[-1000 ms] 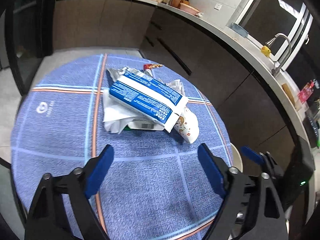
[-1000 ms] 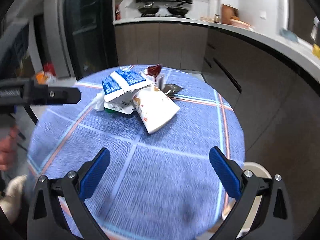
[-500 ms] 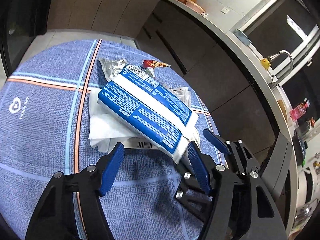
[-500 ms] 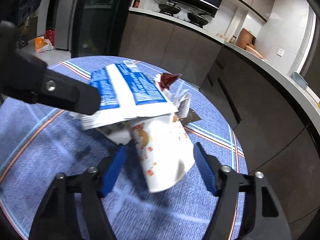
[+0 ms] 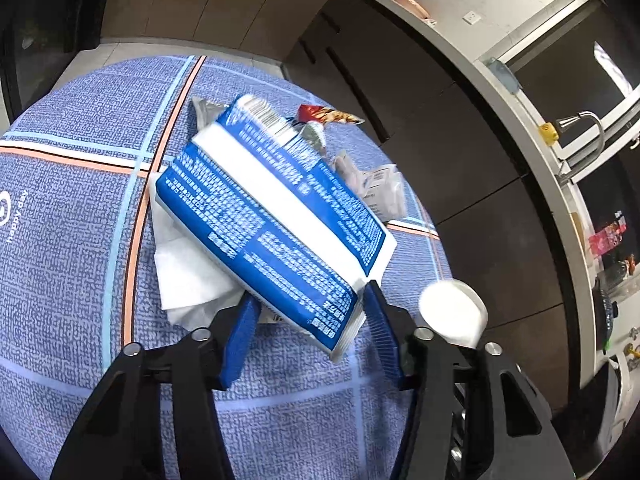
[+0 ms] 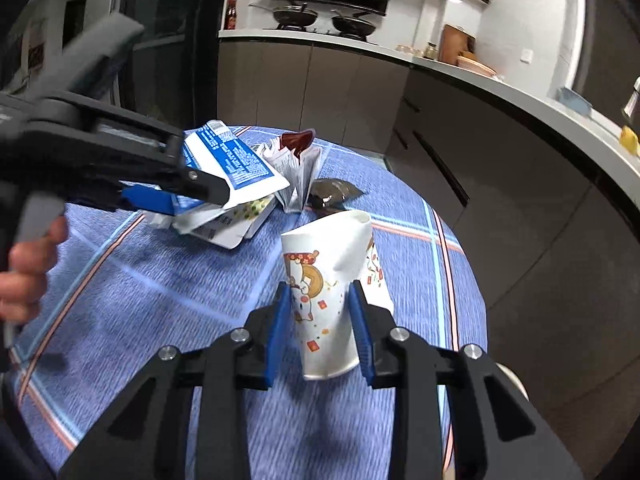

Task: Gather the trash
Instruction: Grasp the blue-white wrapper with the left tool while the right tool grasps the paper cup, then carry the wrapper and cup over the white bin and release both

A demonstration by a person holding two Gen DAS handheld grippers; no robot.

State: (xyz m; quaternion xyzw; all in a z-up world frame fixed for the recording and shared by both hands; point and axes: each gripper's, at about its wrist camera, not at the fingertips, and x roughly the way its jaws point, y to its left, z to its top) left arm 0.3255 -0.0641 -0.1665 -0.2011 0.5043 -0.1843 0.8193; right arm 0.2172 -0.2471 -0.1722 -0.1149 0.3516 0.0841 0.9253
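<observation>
Two grips are closing at once. The right gripper (image 6: 318, 312) has just been narrowing on the crumpled paper cup (image 6: 334, 280), its pads now pressing the cup's dented sides (soft walls could fold and slip out). The left gripper (image 5: 308, 334), also just closing, straddles the near end of the blue wrapper (image 5: 272, 216) on the tabletop (image 5: 68, 240), not clearly clamped; it may drag the tissue (image 5: 188, 276) beneath.
</observation>
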